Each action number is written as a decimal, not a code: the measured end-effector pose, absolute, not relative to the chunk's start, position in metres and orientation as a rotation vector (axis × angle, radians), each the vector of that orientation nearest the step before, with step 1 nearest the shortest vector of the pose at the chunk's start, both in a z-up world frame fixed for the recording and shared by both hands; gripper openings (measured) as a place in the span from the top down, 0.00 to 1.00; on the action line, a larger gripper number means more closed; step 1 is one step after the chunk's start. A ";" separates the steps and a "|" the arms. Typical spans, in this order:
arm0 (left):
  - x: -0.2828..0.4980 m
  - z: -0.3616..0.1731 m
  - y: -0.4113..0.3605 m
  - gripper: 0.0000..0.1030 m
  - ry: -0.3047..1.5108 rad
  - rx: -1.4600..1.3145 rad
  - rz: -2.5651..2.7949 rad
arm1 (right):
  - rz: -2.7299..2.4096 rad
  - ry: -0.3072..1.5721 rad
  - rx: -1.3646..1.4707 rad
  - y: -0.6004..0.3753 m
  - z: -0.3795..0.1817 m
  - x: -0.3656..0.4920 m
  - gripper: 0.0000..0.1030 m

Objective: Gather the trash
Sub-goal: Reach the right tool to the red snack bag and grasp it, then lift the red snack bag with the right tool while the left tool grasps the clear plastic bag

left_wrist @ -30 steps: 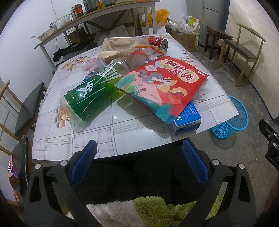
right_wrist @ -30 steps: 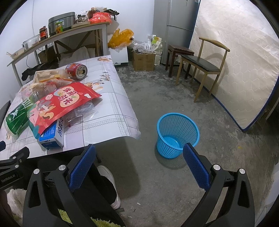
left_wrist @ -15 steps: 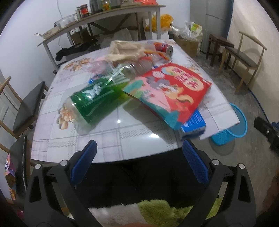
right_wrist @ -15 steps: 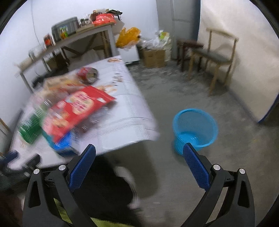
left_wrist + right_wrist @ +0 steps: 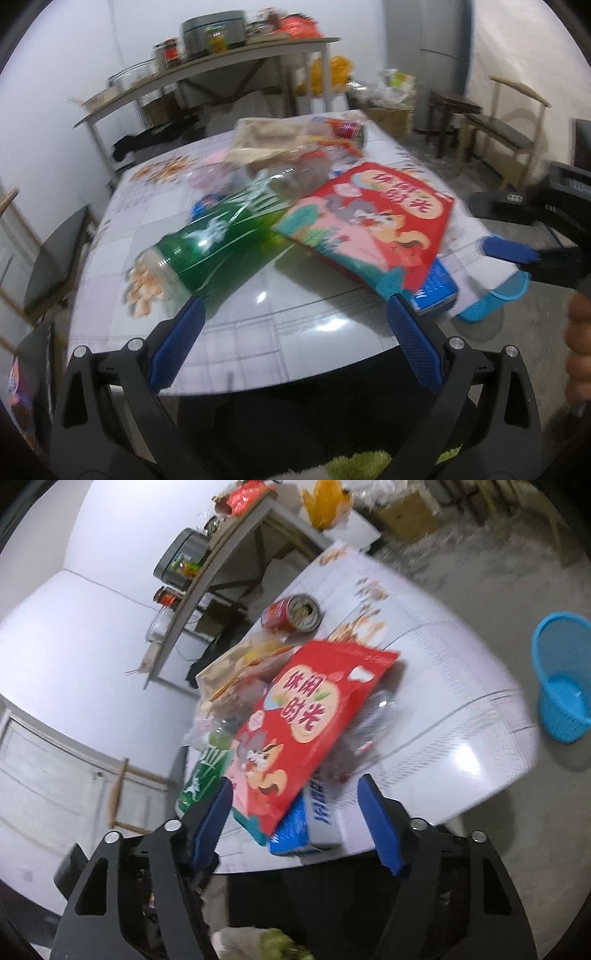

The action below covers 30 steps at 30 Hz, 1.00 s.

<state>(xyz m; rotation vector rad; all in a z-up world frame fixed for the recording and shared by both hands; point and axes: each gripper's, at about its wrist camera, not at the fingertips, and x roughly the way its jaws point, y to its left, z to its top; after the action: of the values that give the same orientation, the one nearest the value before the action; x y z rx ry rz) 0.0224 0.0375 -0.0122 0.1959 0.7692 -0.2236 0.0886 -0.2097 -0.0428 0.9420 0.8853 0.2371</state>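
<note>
Rolled sideways, the right gripper tips down at the table's near edge, blue pads narrowing around, not yet pressing, the red squirrel-printed snack bag atop a blue carton. Left gripper hovers spread, empty, beside the green-labelled plastic bottle.

R gripper swings off the floor & blue basket toward the table, rolled, now facing the red snack bag and blue box. Its jaws have just been closing partway, nothing btwn them. It now shows at the right edge of the L view. L gripper drifts slightly closer to the table.
</note>
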 end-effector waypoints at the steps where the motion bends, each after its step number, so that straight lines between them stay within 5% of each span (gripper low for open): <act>1: 0.023 -0.013 0.037 0.08 0.765 0.192 -0.246 | 0.252 0.892 0.961 -0.209 -0.046 0.093 0.40; 14: 0.043 -0.012 0.027 0.08 0.694 0.154 -0.367 | 0.336 0.923 1.145 -0.208 -0.086 0.131 0.59; 22: 0.042 -0.014 0.029 0.09 0.701 0.138 -0.387 | 0.407 0.900 1.248 -0.213 -0.096 0.131 0.88; 30: 0.040 -0.009 0.031 0.26 0.712 0.115 -0.411 | 0.514 0.814 1.292 -0.222 -0.078 0.124 0.96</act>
<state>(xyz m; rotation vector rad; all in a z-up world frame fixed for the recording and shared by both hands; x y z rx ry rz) 0.0397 0.0311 -0.0095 0.1154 0.7120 -0.4107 0.1239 -0.2216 -0.0783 1.2924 0.8142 0.5143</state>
